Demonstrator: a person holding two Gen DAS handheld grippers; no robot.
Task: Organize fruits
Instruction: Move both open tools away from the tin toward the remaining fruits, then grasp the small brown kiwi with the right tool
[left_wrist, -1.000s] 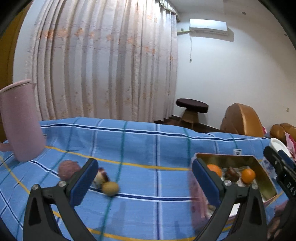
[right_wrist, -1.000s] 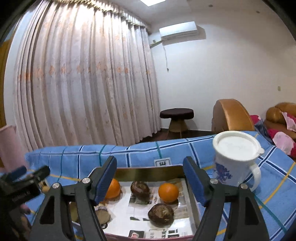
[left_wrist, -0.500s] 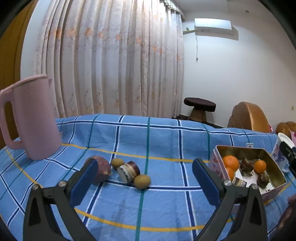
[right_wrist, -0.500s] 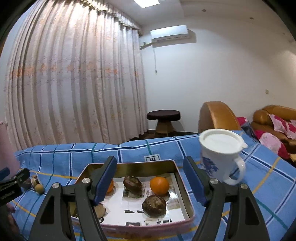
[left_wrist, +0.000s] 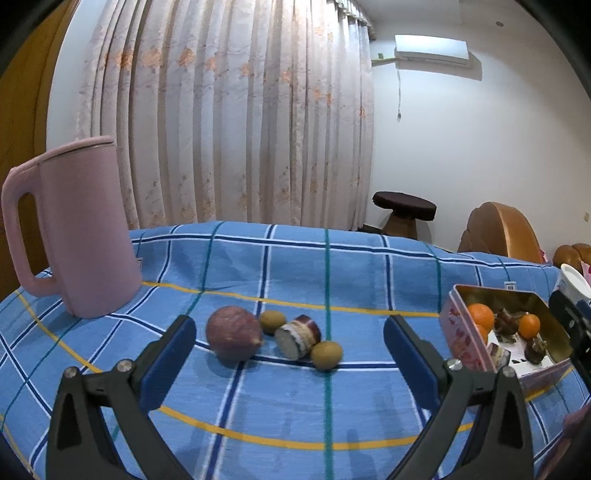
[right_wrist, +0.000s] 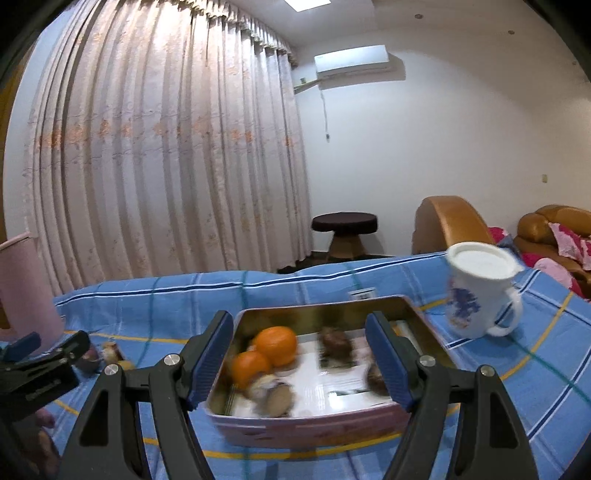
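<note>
The left gripper (left_wrist: 290, 354) is spread wide and holds nothing. Right in front of it, between its two fingers, four fruits lie close together on the blue checked tabletop (left_wrist: 332, 266). The big purple fruit (left_wrist: 233, 333) sits nearest the left finger. Beside it, toward the right finger, are a small kiwi (left_wrist: 272, 322), a cut chunk (left_wrist: 298, 336) with a pale face, and a second kiwi (left_wrist: 326, 354). A pink jug (left_wrist: 79, 229) stands off past the left finger.

The right gripper (right_wrist: 299, 360) is spread wide too, and empty. A tin (right_wrist: 317, 430) sits just in front of it (the picture is blurry here). Inside, near its left finger, are two oranges (right_wrist: 275, 346) and some brown fruits (right_wrist: 334, 340). A white mug (right_wrist: 476, 291) stands beyond its right finger.

I think the four loose fruits should go in the tin. The kiwis look light and a bit soft, and they are round, so they could roll away. Take one across its middle and squeeze gently. The purple fruit looks heavier and firm, so hold it at its widest part. The chunk may be sticky or slippery on the cut face, so pinch its dark curved sides. The fruits crowd each other, so start with the second kiwi at the outside.
</note>
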